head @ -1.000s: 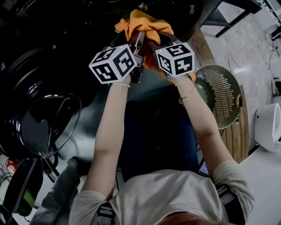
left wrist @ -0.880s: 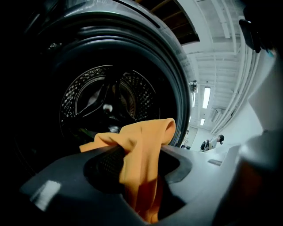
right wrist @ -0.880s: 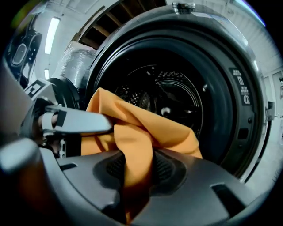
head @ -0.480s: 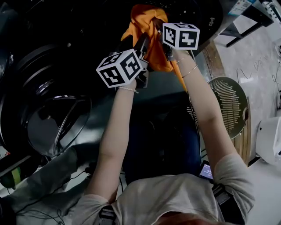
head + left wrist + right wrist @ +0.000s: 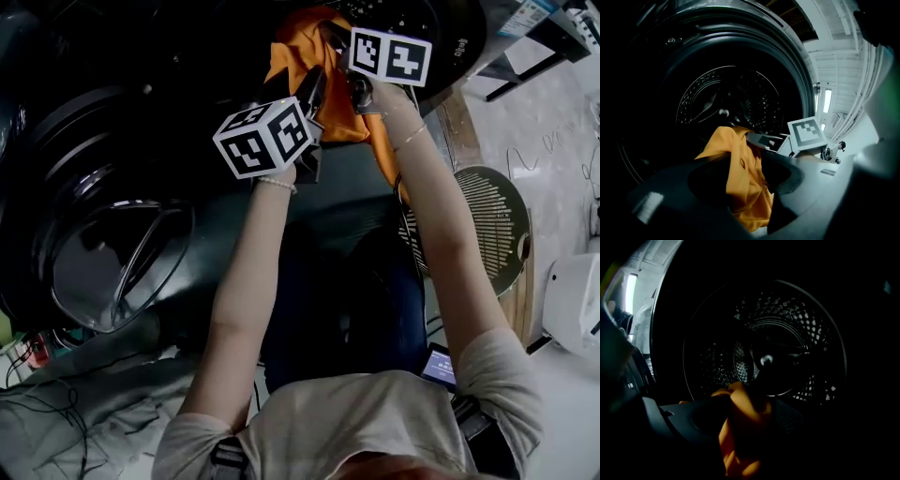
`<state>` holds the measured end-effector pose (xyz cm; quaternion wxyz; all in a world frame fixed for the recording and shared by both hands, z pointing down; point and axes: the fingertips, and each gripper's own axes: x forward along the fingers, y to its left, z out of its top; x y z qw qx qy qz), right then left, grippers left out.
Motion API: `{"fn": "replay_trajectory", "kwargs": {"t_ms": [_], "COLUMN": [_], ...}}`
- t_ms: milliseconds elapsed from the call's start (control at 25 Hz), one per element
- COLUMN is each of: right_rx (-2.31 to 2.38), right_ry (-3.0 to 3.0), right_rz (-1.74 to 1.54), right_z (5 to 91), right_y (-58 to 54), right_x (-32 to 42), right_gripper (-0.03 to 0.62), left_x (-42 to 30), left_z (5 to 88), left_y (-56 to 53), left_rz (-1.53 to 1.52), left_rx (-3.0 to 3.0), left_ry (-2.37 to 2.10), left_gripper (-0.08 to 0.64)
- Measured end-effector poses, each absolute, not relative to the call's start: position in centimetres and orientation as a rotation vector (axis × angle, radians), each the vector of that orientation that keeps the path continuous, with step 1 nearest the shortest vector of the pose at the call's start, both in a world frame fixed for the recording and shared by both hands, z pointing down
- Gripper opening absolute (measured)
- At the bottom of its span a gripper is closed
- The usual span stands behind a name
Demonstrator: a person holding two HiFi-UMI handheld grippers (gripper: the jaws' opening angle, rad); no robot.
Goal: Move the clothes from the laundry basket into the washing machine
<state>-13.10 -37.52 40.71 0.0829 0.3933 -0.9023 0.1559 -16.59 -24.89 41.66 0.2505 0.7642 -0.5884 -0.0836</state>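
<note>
Straight ahead of both grippers gapes the washing machine drum (image 5: 740, 93), with its open door (image 5: 112, 262) off to the left of the left gripper (image 5: 745, 176). The orange garment (image 5: 300, 56) is bunched at the drum's mouth, draped between the jaws of both tools and trailing down below them. The round slatted basket (image 5: 478, 234) stands well behind the right gripper (image 5: 750, 416), on its right side.

The step in hand looks like the drop: this piece is being let go into the machine. The next move probably calls for drawing both grippers back without dragging the cloth out, perhaps after nudging it deeper.

Both arms reach forward nearly straight and side by side, the right a little further in. The left jaws have just been opening and stand loosely apart around the cloth. The right jaws have just been opening wide, with a fold lying between them.
</note>
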Motion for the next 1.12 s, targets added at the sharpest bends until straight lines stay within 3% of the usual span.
{"fn": "replay_trajectory", "kwargs": {"t_ms": [320, 760, 800, 840, 880, 1120], "right_rx": [1.124, 1.186, 1.155, 1.124, 1.092, 1.057], "right_ry": [-2.795, -2.501, -2.51, -2.534, -2.573, -2.775], "right_rz": [0.373, 0.536, 0.56, 0.574, 0.575, 0.432], "right_z": [39.7, 51.6, 52.0, 51.9, 51.1, 43.5], "right_y": [-29.9, -25.3, -25.4, -25.6, -25.7, -29.5], "right_x": [-7.8, -7.0, -7.7, -8.4, -9.0, -13.1], "right_gripper": [0.295, 0.313, 0.266, 0.13, 0.069, 0.044], "left_x": [-16.3, -15.8, -15.7, -15.8, -15.9, -18.0], "left_z": [41.6, 41.3, 41.2, 41.1, 40.9, 40.3], "left_y": [-24.9, -25.1, -25.1, -25.0, -24.9, -24.8], "left_rz": [-0.228, -0.265, -0.27, -0.281, -0.295, -0.354], "left_rx": [2.065, 2.052, 2.055, 2.055, 2.053, 2.036], "left_ry": [-1.611, -1.602, -1.598, -1.594, -1.592, -1.633], "left_gripper": [0.19, 0.19, 0.19, 0.19, 0.19, 0.19]}}
